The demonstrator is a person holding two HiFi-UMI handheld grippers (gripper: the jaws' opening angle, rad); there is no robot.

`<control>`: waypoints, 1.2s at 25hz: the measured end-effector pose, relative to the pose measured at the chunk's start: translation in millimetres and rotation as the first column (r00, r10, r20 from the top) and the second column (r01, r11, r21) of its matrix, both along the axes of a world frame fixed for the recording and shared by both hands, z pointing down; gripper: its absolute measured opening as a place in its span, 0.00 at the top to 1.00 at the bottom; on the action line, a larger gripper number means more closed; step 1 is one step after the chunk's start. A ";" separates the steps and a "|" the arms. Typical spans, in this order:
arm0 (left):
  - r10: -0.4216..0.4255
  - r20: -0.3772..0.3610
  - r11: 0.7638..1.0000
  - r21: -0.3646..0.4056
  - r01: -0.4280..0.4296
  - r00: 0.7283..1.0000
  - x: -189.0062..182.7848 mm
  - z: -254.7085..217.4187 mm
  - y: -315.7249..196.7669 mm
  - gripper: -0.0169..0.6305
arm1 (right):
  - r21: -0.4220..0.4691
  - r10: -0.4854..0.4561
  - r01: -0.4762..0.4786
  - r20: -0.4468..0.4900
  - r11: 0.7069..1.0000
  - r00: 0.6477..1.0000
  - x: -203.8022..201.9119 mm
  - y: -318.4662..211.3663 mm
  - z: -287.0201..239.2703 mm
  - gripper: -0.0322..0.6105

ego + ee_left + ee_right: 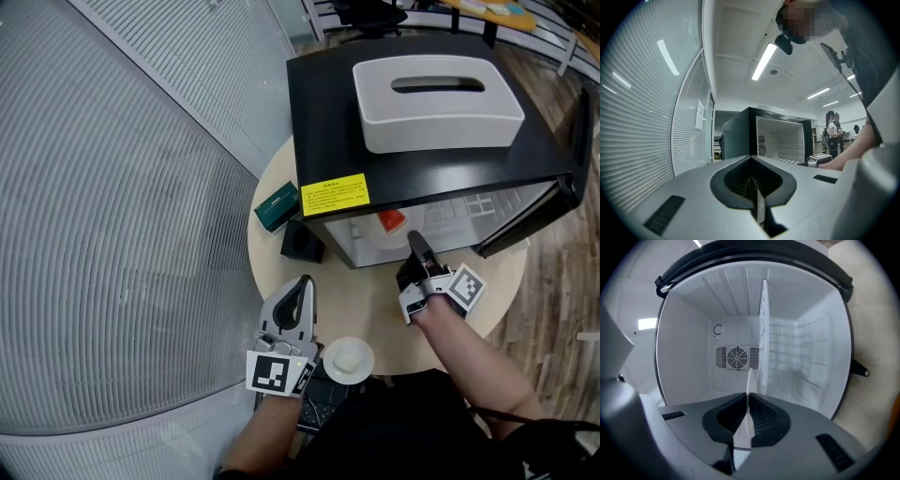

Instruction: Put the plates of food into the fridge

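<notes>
Right gripper [413, 244] pinches the rim of a plate [748, 380] at the fridge [431, 150] mouth, left gripper [306, 283] closed and empty, second plate [349, 360] on the table [375, 305]; risk: the edge grip lets the plate tilt, spilling food or clipping the shelf [764, 333].

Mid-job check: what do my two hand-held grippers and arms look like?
The left hand-held gripper and right hand-held gripper have grey pointed shells with black ribbed jaw linings, each carrying a cube of black-and-white square markers. The forearms are unsleeved, with dark clothing below.
</notes>
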State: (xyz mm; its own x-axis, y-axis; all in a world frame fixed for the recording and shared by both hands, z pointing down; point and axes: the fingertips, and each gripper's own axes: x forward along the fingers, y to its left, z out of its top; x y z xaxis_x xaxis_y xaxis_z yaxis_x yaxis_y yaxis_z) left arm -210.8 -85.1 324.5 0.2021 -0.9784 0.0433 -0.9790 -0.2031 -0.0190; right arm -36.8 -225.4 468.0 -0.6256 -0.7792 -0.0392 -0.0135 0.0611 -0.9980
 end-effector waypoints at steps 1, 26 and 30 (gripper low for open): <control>-0.003 -0.001 1.000 -0.003 0.003 1.000 -1.4 1.3 0.4 0.97 | -0.006 0.004 -0.004 0.003 1.000 1.000 -2.4 -0.7 0.4 0.92; -0.044 0.002 0.999 -0.020 0.044 0.999 -15.4 1.5 16.7 0.97 | 0.042 -0.040 0.041 -0.020 0.998 0.999 -27.9 -7.1 3.5 0.87; -0.045 0.000 0.999 -0.008 0.045 0.999 -13.6 -3.1 20.0 0.97 | 0.072 -0.056 0.058 -0.029 0.996 0.998 -27.7 -5.8 -2.6 0.78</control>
State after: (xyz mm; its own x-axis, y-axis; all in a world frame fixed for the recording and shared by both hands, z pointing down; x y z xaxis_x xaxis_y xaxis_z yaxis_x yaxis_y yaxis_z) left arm -224.4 -65.0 321.4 0.1579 -0.9861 0.0512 -0.9871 -0.1590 -0.0171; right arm -64.6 -231.2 465.4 -0.6706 -0.7378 -0.0774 -0.0344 0.1351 -0.9902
